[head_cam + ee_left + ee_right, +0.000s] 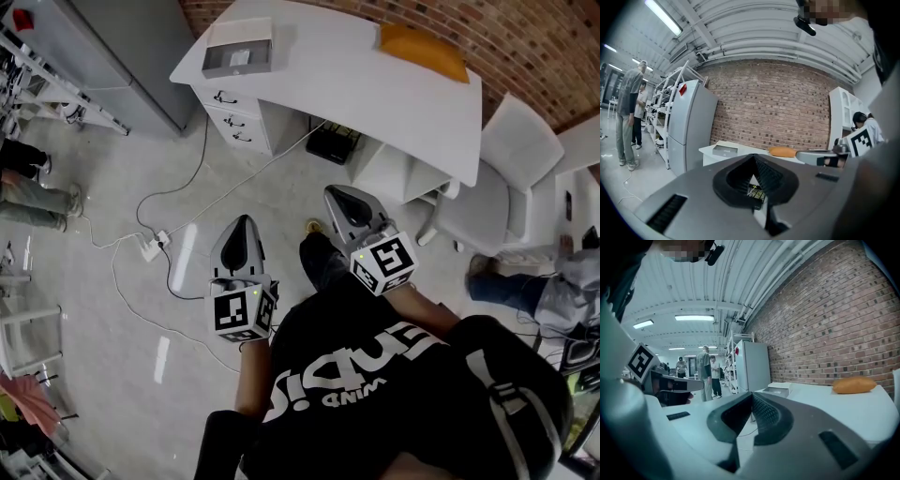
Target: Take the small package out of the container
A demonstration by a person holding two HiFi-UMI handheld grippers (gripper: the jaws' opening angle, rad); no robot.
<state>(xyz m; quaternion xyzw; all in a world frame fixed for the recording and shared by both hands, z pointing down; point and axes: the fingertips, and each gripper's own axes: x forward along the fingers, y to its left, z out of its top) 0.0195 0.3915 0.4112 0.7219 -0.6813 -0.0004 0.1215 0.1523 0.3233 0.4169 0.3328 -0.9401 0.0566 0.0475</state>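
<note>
Container (234, 67): a grey open box at the left end of the white tabletop (356, 89); a small pale package (241, 56) lies inside it.
Left tool (241, 227): jaws together with nothing between them, held over the floor, well apart from the tabletop.
Right tool (337, 197): jaws together, empty, nearer to the tabletop.
Orange pouch (424, 49): on the tabletop's right part.

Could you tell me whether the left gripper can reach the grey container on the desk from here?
Probably not yet: the left gripper hangs shut over the floor, well short of the desk where the container sits. Nothing appears to block the way; stepping closer should do.
</note>
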